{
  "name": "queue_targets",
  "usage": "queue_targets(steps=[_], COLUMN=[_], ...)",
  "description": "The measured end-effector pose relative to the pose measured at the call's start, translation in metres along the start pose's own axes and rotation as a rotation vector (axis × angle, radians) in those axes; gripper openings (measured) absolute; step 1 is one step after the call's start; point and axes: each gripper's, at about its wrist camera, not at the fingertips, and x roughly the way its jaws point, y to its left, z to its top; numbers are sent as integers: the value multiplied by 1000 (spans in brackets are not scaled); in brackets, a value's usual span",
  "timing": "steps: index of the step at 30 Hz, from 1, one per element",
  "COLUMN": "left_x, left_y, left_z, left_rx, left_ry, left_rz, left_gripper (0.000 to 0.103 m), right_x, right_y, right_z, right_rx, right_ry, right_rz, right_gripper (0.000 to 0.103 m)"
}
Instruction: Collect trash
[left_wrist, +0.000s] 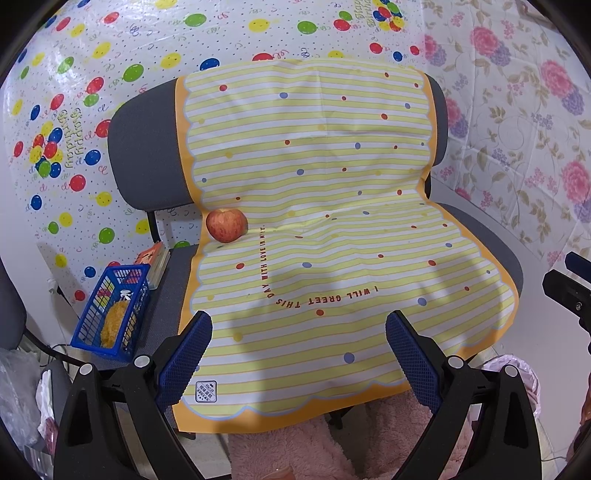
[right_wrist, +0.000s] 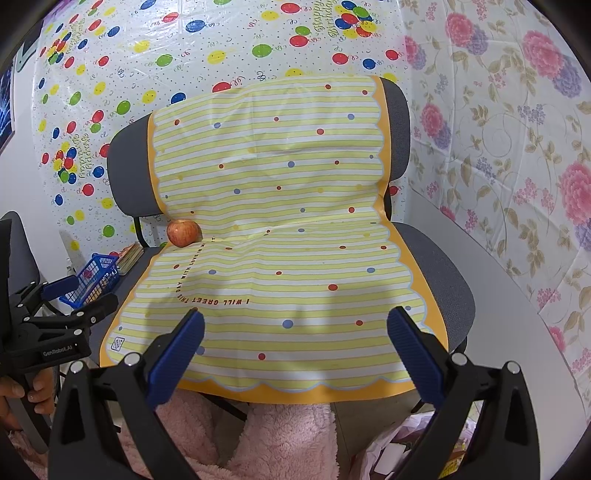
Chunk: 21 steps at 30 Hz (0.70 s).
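Red apple (left_wrist: 226, 225) far ahead-left of both grippers (left (left_wrist: 299, 350), right (right_wrist: 295, 347)), jaws wide, empty.

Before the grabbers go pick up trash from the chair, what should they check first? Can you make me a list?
1. Left gripper open and holding nothing: ok.
2. Right gripper open and holding nothing: ok.
3. Something to pick up on the striped cloth: only an apple lies there, whole, at the crease by the cloth's left edge. Whether it counts as trash: cannot tell.
4. Way to the apple free: ok, nothing lies between the grippers and it.
5. A place for the trash: a pink bag shows below the chair's front edge, right side. Whether it is the trash bag: cannot tell.
6. Blue basket on the seat's left edge: already holds things, not in the way: ok.
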Motion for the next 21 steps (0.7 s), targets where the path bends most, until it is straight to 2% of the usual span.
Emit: queue_targets(steps=[21], left_x=[1], left_y=[3], left_z=[0], left_rx=[2], left_ry=[-1], left_rz=[-4], left_gripper=[94], right_x=[-1], right_y=[0], right_z=[-2], right_rx=[3], right_ry=[3], right_rz=[-2], right_gripper=[97])
